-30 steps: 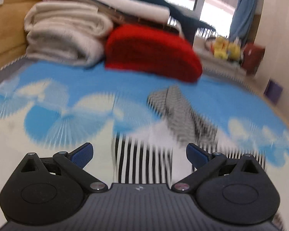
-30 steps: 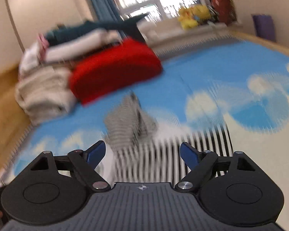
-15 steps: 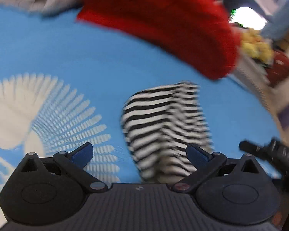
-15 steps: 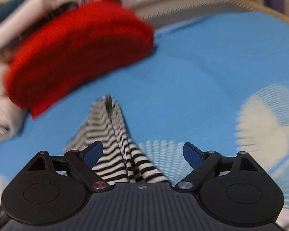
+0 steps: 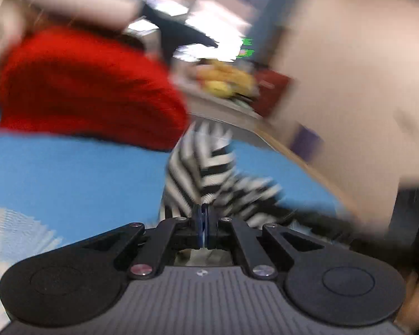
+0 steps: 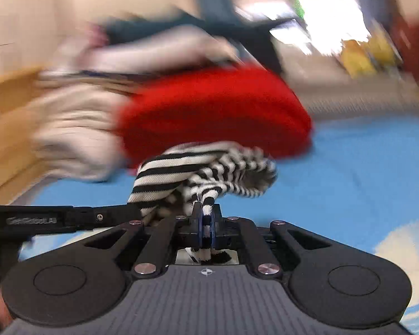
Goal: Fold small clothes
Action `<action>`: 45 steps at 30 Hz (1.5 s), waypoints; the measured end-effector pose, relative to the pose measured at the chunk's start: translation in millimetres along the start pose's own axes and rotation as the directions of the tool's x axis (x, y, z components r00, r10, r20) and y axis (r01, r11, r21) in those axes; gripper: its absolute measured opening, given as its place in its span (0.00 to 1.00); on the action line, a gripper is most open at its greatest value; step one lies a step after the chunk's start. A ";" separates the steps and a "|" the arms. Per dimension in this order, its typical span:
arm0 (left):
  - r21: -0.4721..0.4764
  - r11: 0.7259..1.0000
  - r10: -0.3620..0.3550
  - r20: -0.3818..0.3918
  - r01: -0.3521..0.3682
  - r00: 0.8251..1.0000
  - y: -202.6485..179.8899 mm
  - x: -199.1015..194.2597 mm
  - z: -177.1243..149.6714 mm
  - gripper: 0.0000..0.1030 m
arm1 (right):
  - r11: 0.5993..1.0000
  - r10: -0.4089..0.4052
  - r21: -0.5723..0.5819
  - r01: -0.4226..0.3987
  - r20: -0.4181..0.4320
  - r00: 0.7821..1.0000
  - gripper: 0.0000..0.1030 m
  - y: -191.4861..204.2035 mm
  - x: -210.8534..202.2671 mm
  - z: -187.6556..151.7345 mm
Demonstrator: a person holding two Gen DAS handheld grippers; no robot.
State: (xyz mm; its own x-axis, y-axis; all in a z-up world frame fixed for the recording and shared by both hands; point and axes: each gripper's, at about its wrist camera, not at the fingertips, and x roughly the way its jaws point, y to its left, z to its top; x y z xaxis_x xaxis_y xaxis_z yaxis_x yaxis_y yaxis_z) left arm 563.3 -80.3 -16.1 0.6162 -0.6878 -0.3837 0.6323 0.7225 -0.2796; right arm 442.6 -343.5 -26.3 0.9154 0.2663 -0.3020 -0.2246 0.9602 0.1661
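We see the striped garment (image 6: 198, 173), black and white, bunched and lifted just above the blue mat (image 6: 363, 184), with a red folded cloth (image 6: 209, 111) right behind it. Our right tongs (image 6: 206, 217) are pinching a twisted fold of the stripes between their blue pads. Our left tongs (image 5: 203, 217) are pressed together with the striped garment (image 5: 201, 162) rising from just past their tips; whether any cloth is caught between the pads we cannot tell through the blur. In the right wrist view the left tongs' black arm comes in from the left edge, close beside the stripes.

The mat is bright blue with white cloud shapes (image 6: 405, 240) near the right edge and more white patterning low on the left in the left wrist view. Left of the red cloth lies a stack of pale folded blankets (image 6: 78, 139), with darker clothes piled above. Behind them is a bright window (image 6: 321, 8), a low ledge with yellow toys (image 6: 360, 55) and a red bag (image 5: 271, 92).

To the right of the garment the mat lies open to its far border; at the left, a wooden edge (image 6: 11, 89) and the stacks close it in.
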 end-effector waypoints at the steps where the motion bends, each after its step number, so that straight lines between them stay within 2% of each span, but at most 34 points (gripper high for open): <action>1: 0.069 0.997 -0.014 -0.032 0.016 0.999 -12.3 -27.5 -23.3 0.05 | 0.998 0.038 -0.050 -0.040 -0.030 0.999 0.13 3.4 -42.5 -22.1; 2: 0.127 0.992 -0.001 -0.091 0.013 0.996 -22.9 -55.6 -52.7 0.11 | 0.996 0.039 -0.074 -0.045 -0.087 0.995 0.40 4.4 -76.1 -45.8; 3: 0.156 0.988 0.030 -0.164 -0.004 0.986 -28.1 -81.5 -85.2 0.23 | 0.997 -0.006 -0.077 -0.008 -0.174 0.985 0.62 3.4 -105.8 -73.2; 4: 0.160 0.987 0.060 -0.226 -0.024 0.972 -28.4 -101.4 -110.9 0.55 | 0.995 -0.074 -0.077 0.056 -0.256 0.964 0.89 0.5 -131.1 -99.8; 5: 0.147 0.987 0.100 -0.262 -0.063 0.960 -25.6 -119.8 -131.9 0.79 | 0.988 -0.149 -0.077 0.131 -0.321 0.935 0.87 -4.4 -155.3 -125.4; 6: 0.119 0.986 0.149 -0.291 -0.119 0.945 -21.1 -137.1 -149.1 0.83 | 0.978 -0.206 -0.072 0.193 -0.379 0.902 0.85 -9.7 -175.0 -143.1; 7: 0.087 0.984 0.173 -0.315 -0.153 0.933 -15.6 -150.5 -159.6 0.84 | 0.967 -0.244 -0.035 0.253 -0.408 0.880 0.84 -17.0 -193.7 -154.5; 8: 0.051 0.983 0.184 -0.337 -0.177 0.923 -9.4 -160.1 -164.1 0.84 | 0.955 -0.264 0.017 0.296 -0.407 0.875 0.84 -22.7 -207.9 -158.3; 9: 0.011 0.976 0.209 -0.338 -0.218 0.918 -2.9 -165.2 -161.7 0.84 | 0.938 -0.283 0.077 0.337 -0.390 0.876 0.84 -28.3 -218.2 -157.2; 11: -0.081 0.962 0.231 -0.279 -0.262 0.932 3.5 -174.5 -146.3 0.86 | 0.908 -0.297 0.193 0.372 -0.331 0.896 0.84 -31.5 -228.2 -143.6; 14: -0.165 0.943 0.261 -0.174 -0.289 0.950 -5.3 -172.5 -118.2 0.94 | 0.896 -0.248 0.315 0.315 -0.233 0.940 0.84 -23.6 -215.6 -115.3; 16: -0.193 0.936 0.270 -0.137 -0.293 0.953 -22.4 -160.6 -105.8 0.99 | 0.902 -0.214 0.341 0.266 -0.182 0.960 0.82 -11.2 -204.9 -102.3; 18: -0.205 0.935 0.266 -0.136 -0.289 0.954 -45.5 -145.0 -100.5 0.99 | 0.924 -0.156 0.327 0.198 -0.151 0.976 0.77 11.4 -190.3 -90.8; 19: -0.205 0.943 0.238 -0.132 -0.262 0.962 -53.2 -135.8 -99.7 0.99 | 0.945 -0.120 0.287 0.158 -0.144 0.982 0.69 22.5 -176.6 -86.8; 20: -0.195 0.952 0.214 -0.127 -0.236 0.968 -60.0 -128.2 -97.3 0.99 | 0.968 -0.094 0.219 0.123 -0.139 0.986 0.56 33.6 -161.9 -80.1; 21: -0.183 0.956 0.210 -0.124 -0.230 0.970 -67.9 -120.6 -94.7 0.99 | 0.981 -0.087 0.158 0.110 -0.145 0.986 0.49 40.4 -142.1 -70.3; 22: -0.171 0.958 0.210 -0.128 -0.231 0.969 -71.1 -108.6 -93.5 0.99 | 0.983 -0.080 0.152 0.105 -0.164 0.983 0.46 38.2 -117.8 -58.1; 24: -0.179 0.957 0.204 -0.154 -0.231 0.967 -66.9 -78.1 -89.7 0.99 | 0.957 -0.060 0.264 0.125 -0.241 0.969 0.48 25.4 -81.0 -49.6; 25: -0.205 0.951 0.199 -0.172 -0.232 0.965 -57.3 -61.4 -86.1 0.99 | 0.928 -0.071 0.333 0.167 -0.282 0.957 0.49 10.4 -60.8 -48.3; 26: -0.233 0.941 0.204 -0.184 -0.244 0.962 -48.1 -47.0 -85.4 0.97 | 0.896 -0.119 0.374 0.240 -0.318 0.941 0.51 -3.2 -39.4 -47.5; 27: -0.270 0.929 0.207 -0.189 -0.253 0.960 -35.8 -30.6 -85.2 0.95 | 0.881 -0.158 0.374 0.290 -0.346 0.925 0.52 -14.3 -19.7 -49.0; 28: -0.296 0.921 0.200 -0.198 -0.253 0.960 -23.3 -15.9 -84.9 0.85 | 0.879 -0.183 0.352 0.321 -0.372 0.910 0.44 -22.3 -2.3 -53.2; 29: -0.311 0.918 0.188 -0.208 -0.247 0.960 -15.2 -4.2 -85.8 0.61 | 0.884 -0.200 0.313 0.346 -0.415 0.887 0.01 -26.5 13.7 -59.1; 30: -0.302 0.923 0.173 -0.223 -0.236 0.959 -10.1 8.7 -86.0 0.47 | 0.893 -0.223 0.253 0.373 -0.470 0.854 0.03 -29.0 33.0 -67.0; 31: -0.271 0.929 0.191 -0.239 -0.254 0.952 -7.5 24.1 -86.9 0.32 | 0.893 -0.275 0.194 0.407 -0.481 0.833 0.02 -29.7 46.1 -76.2; 32: -0.213 0.932 0.242 -0.242 -0.294 0.940 -8.0 38.5 -90.6 0.32 | 0.896 -0.318 0.137 0.422 -0.466 0.825 0.02 -29.2 50.2 -83.7; 35: -0.092 0.922 0.346 -0.237 -0.376 0.908 -6.5 77.2 -100.5 0.32 | 0.893 -0.397 0.051 0.448 -0.381 0.835 0.02 -30.7 63.4 -91.6; 39: -0.121 0.918 0.347 -0.215 -0.378 0.913 2.1 82.9 -102.9 0.34 | 0.904 -0.397 0.001 0.428 -0.375 0.838 0.03 -28.3 65.6 -86.2; 40: -0.122 0.920 0.341 -0.217 -0.372 0.915 1.7 75.2 -102.1 0.39 | 0.905 -0.394 0.005 0.425 -0.361 0.845 0.09 -24.7 49.7 -82.6; 41: -0.113 0.919 0.348 -0.215 -0.377 0.912 -1.4 64.0 -101.2 0.47 | 0.905 -0.398 0.014 0.426 -0.329 0.856 0.20 -18.2 31.2 -78.3; 42: -0.088 0.919 0.361 -0.207 -0.384 0.909 -7.7 52.7 -100.3 0.53 | 0.914 -0.382 0.023 0.405 -0.285 0.879 0.27 -11.3 8.5 -75.8; 43: -0.046 0.922 0.370 -0.193 -0.385 0.909 -17.5 38.9 -99.7 0.69 | 0.937 -0.334 0.018 0.350 -0.257 0.907 0.39 -1.6 -13.8 -76.3; 44: 0.012 0.921 0.385 -0.177 -0.389 0.906 -29.9 24.1 -101.6 0.85 | 0.959 -0.273 0.002 0.283 -0.257 0.927 0.41 8.7 -33.2 -79.3; 45: 0.072 0.916 0.401 -0.155 -0.394 0.903 -43.2 10.7 -106.6 0.90 | 0.975 -0.219 -0.023 0.222 -0.282 0.934 0.41 20.1 -46.7 -86.2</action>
State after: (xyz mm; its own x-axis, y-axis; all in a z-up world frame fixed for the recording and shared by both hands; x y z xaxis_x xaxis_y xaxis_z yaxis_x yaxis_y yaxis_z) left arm 492.6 -111.4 -101.9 0.7373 -0.3208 -0.5946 0.3701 0.9280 -0.0417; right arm 366.6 -329.4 -89.8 0.8103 0.0620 -0.5828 -0.0236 0.9970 0.0732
